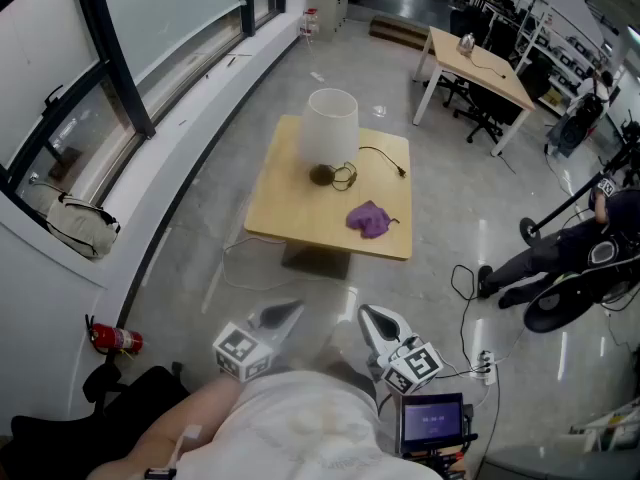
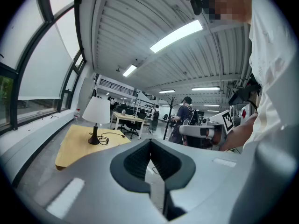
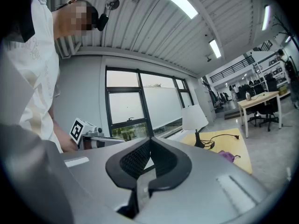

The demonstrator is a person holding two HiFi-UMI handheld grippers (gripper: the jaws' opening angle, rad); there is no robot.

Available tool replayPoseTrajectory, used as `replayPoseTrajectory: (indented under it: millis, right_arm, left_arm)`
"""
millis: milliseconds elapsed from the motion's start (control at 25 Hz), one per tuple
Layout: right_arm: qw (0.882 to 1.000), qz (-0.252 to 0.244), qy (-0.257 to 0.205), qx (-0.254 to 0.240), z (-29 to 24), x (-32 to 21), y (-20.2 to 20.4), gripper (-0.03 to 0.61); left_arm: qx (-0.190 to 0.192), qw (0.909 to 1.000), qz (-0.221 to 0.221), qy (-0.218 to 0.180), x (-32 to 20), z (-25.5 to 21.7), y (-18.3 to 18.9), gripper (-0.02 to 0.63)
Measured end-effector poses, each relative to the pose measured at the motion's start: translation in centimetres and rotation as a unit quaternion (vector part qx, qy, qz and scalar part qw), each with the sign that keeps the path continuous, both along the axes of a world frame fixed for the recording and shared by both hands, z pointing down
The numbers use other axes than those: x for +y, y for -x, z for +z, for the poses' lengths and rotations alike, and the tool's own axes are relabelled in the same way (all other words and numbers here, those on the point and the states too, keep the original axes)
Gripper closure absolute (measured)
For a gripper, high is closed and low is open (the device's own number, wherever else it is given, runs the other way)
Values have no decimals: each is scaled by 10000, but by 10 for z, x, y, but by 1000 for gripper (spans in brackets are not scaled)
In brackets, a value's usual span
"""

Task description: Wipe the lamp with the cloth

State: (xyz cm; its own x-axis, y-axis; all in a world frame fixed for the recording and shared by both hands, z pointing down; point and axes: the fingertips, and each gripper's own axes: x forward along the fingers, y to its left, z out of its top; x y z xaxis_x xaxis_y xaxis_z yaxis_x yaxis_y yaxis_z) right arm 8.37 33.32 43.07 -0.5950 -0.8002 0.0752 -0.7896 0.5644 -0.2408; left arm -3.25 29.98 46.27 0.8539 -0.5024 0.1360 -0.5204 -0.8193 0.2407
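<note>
Head view, looking steeply down. The lamp [image 1: 330,133] stands on a low wooden table [image 1: 290,208] well ahead of the person. Its white shade hides the stem, so only part of the dark base shows beneath it. A black cord [image 1: 385,158] runs from the base across the tabletop. The cloth [image 1: 369,218], purple and crumpled, lies on the same table near the front right corner, apart from the lamp.

At the bottom edge the person's white-clad torso cuts off the rear of both tools. The left gripper [image 1: 285,313] is motion-blurred and its outline is hard to make out. The right gripper [image 1: 372,318] is sharper. Both are held over bare floor, well short of the table, touching nothing.

Left gripper view: the ribbed pads [image 2: 140,160] meet at their tips, clenched with nothing between them. The tool's grey body covers the near side of the table, and the cloth cannot be seen. The lamp stands in full view at the left.

Right gripper view: the fingers [image 3: 135,158] are likewise pressed together at the tips and empty. Lamp and table lie off to the right, and the cloth is partly masked by the tool's body.

A person in dark clothes [image 1: 575,253] is cut off at the right edge of the head view.
</note>
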Motion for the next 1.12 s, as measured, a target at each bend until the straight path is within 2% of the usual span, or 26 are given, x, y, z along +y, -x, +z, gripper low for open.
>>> replayPoseTrajectory:
  millis: [400, 760, 1120]
  right_arm:
    - [10000, -48, -1, -28, 4, 5, 7, 566]
    - [9996, -109, 153, 221, 12, 1, 13, 566]
    - [9983, -150, 353, 439, 20, -13, 21, 566]
  left_arm:
    - [2, 10000, 36, -10, 4, 4, 1, 612]
    - [51, 9999, 19, 107, 10, 8, 0, 612]
    - [17, 10000, -60, 59, -3, 13, 5, 612]
